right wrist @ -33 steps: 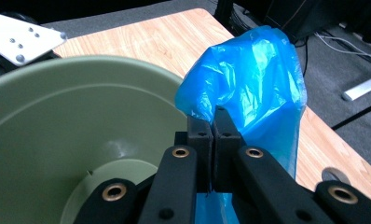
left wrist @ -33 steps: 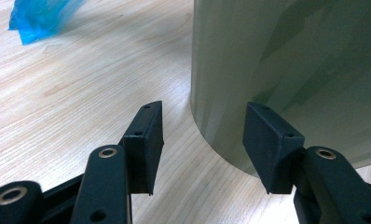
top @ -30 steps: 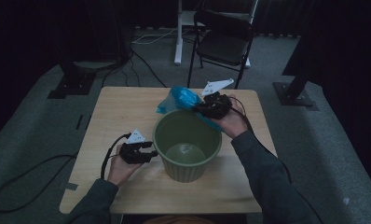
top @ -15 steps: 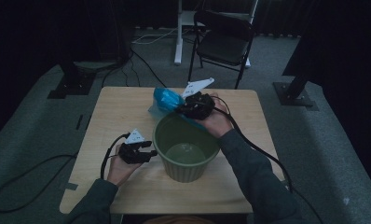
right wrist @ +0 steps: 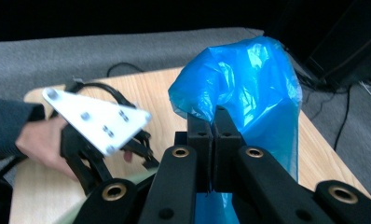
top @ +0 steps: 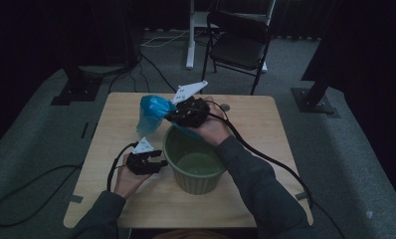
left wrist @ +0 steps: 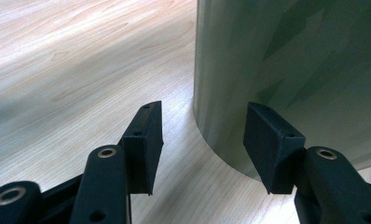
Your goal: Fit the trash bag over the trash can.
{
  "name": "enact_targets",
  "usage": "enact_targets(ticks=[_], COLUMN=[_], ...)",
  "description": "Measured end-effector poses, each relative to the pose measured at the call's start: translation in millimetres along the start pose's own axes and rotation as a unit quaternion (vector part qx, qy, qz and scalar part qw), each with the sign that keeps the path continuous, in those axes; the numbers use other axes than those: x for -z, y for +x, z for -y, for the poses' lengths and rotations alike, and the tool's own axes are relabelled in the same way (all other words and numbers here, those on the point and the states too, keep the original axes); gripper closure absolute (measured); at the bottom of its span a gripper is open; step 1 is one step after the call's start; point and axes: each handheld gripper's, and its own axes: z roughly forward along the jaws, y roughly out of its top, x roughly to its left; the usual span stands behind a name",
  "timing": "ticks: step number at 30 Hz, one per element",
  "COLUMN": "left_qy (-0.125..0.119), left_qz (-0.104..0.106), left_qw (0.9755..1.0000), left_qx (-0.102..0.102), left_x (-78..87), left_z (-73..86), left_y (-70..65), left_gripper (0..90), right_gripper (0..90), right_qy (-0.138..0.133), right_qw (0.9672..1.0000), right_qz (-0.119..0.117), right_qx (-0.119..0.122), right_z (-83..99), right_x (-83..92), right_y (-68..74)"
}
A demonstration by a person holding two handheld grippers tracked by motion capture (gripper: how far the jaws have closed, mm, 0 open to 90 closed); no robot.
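right gripper [top: 173, 115] up over far rim of bin [top: 193, 162], jaws pinched tight on blue bag [top: 151, 113]; grips bag near its top edge. bag hangs from jaws off bin's far-left side, above table [top: 265, 129], bunched & crumpled, lower part drooping toward tabletop just beside bin rim; whether touching rim, can't tell. in right gripper view bag [right wrist: 249, 98] bulges up & to right of closed jaws, plastic trapped btwn pads, rest trailing down behind right gripper [right wrist: 213, 122]. white three-cornered plate on top of it sticks up toward far side in high view.

left gripper [top: 162, 164] low at table level, left of bin, held in left hand [top: 129, 179], cable looping off to left. jaws wide apart, nothing clamped. in left gripper view left gripper [left wrist: 201, 140] aims at bin wall [left wrist: 291, 70]: green ribbed side curves down to wood btwn the two pads; right pad in front of wall, looks close to or against it, contact unclear; left pad over bare table [left wrist: 72, 70], clear of bin. same gripper [right wrist: 144, 154] seen in right gripper view w/ white plate on top, hand behind it on left.

bin: green, round, upright, near middle of table, inside looks bare, no liner in it. right forearm crosses over bin's right side. chair [top: 241, 45] on floor beyond table.
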Motion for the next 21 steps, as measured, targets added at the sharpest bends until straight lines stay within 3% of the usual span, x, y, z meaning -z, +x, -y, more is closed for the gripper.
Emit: enact_targets(ticks=[5, 9, 13, 16, 21], left_qy=[-0.003, -0.002, -0.002, -0.006, -0.010], left_qz=[-0.001, -0.002, -0.001, -0.002, -0.005], left_qw=[1.0000, 1.0000, 1.0000, 1.0000, 0.9999], left_qx=[0.000, 0.001, 0.002, 0.001, 0.003], left_x=[1.5, 1.3, 1.9, 4.4, 5.7], left_z=[0.0, 0.0, 0.0, 0.5, 0.3], left_y=[-0.2, 0.2, 0.1, 0.1, 0.1], left_gripper=[47.6, 47.6, 47.6, 47.6, 47.7], right_gripper=[88.9, 88.9, 88.9, 88.9, 88.9], right_qy=[-0.011, -0.030, -0.039, -0.031, -0.018], right_qw=[0.9999, 0.9991, 0.9989, 0.9994, 0.9997], right_qz=[-0.006, -0.022, -0.023, -0.016, -0.006], right_qx=[0.000, -0.019, -0.014, -0.002, -0.014], right_z=[-6.6, -13.6, -22.0, -21.6, -6.8], right_x=[0.2, 0.0, -1.8, -3.0, -0.8], right_y=[3.9, 3.9, 8.6, 10.5, 1.7])
